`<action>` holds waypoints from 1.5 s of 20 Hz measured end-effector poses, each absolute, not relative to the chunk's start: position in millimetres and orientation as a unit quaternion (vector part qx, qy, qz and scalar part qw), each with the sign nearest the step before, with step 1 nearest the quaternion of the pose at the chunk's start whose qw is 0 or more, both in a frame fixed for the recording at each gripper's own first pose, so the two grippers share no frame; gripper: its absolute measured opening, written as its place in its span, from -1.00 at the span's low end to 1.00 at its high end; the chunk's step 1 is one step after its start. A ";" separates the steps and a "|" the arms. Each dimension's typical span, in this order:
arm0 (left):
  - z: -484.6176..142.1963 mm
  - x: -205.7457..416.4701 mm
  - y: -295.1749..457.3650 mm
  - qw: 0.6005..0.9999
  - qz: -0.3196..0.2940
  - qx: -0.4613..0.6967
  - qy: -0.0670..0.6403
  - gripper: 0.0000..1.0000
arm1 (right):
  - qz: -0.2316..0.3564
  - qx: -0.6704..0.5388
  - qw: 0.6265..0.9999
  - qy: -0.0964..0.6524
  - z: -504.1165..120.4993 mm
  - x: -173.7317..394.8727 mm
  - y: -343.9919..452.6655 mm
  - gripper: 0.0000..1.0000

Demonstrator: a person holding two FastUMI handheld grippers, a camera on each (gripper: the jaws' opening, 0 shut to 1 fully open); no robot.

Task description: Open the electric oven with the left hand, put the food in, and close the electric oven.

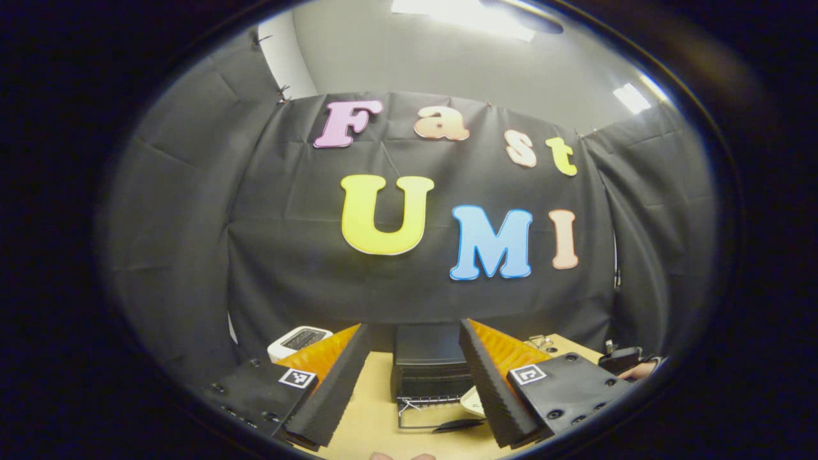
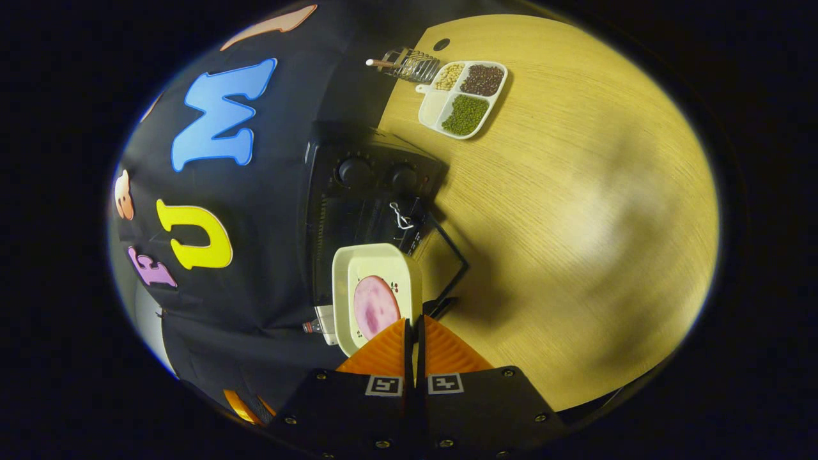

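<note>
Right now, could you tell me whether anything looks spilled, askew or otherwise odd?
Nothing stands out. The oven door hangs open, the right gripper holds the plate with its food level, and the divided tray holds its beans unspilled.

divided bean tray [image 2: 464, 96] | wire rack [image 2: 412, 65] | white appliance [image 1: 298, 341]

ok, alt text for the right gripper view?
The right gripper is shut on the rim of a plate of food, held by the open black oven; a sectioned tray of beans sits farther off on the wooden table.
</note>
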State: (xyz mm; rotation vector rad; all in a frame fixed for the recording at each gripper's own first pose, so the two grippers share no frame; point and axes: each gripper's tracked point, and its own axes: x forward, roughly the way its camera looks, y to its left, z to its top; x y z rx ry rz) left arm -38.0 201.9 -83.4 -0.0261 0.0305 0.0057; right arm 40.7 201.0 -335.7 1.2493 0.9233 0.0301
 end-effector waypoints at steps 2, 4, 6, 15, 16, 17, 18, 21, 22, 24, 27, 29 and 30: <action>-73.5 -37.9 213.4 1.000 0.007 -0.016 0.005 0.97 | 0.000 0.575 0.711 0.405 -336.6 60.9 215.0 -0.99; -71.9 -39.8 228.1 1.000 0.014 -0.020 0.001 0.89 | -0.018 0.585 0.711 0.390 -340.5 83.2 225.6 -0.99; -79.3 -38.8 241.1 0.999 0.021 -0.029 0.010 0.96 | -0.049 0.595 0.703 0.386 -351.4 99.6 235.7 -0.99; -109.9 -72.7 325.1 0.995 0.092 -0.014 0.047 0.96 | -0.174 0.651 0.678 0.294 -374.7 175.1 260.3 -0.99; -111.3 -77.3 333.6 0.993 0.101 -0.017 0.049 0.96 | -0.185 0.651 0.680 0.281 -375.2 184.9 262.8 -0.99; -114.5 -80.3 343.5 0.992 0.111 -0.020 0.053 0.96 | -0.190 0.655 0.679 0.271 -376.0 193.2 267.5 -0.99; -119.4 -84.0 353.2 0.991 0.119 -0.023 0.058 0.89 | -0.191 0.661 0.677 0.261 -375.2 202.7 273.3 -0.99; -123.7 -92.2 376.7 0.987 0.142 -0.025 0.065 0.89 | -0.194 0.667 0.677 0.245 -376.2 223.5 287.1 -0.99; -125.8 -94.9 382.7 0.986 0.148 -0.027 0.067 0.89 | -0.200 0.667 0.677 0.237 -376.9 228.7 287.1 -0.98; -128.9 -97.1 390.9 0.985 0.156 -0.027 0.072 0.89 | -0.210 0.677 0.671 0.216 -376.7 239.3 288.4 -0.98; -132.1 -98.0 395.8 0.984 0.158 -0.026 0.078 0.89 | -0.218 0.682 0.667 0.207 -380.0 245.3 289.7 -0.96; -131.4 -95.4 394.6 0.984 0.154 -0.034 0.080 0.96 | -0.215 0.680 0.669 0.208 -378.7 246.2 290.7 -0.93; -131.3 -92.9 392.8 0.985 0.151 -0.039 0.079 0.89 | -0.212 0.675 0.674 0.212 -378.9 246.8 291.2 -0.91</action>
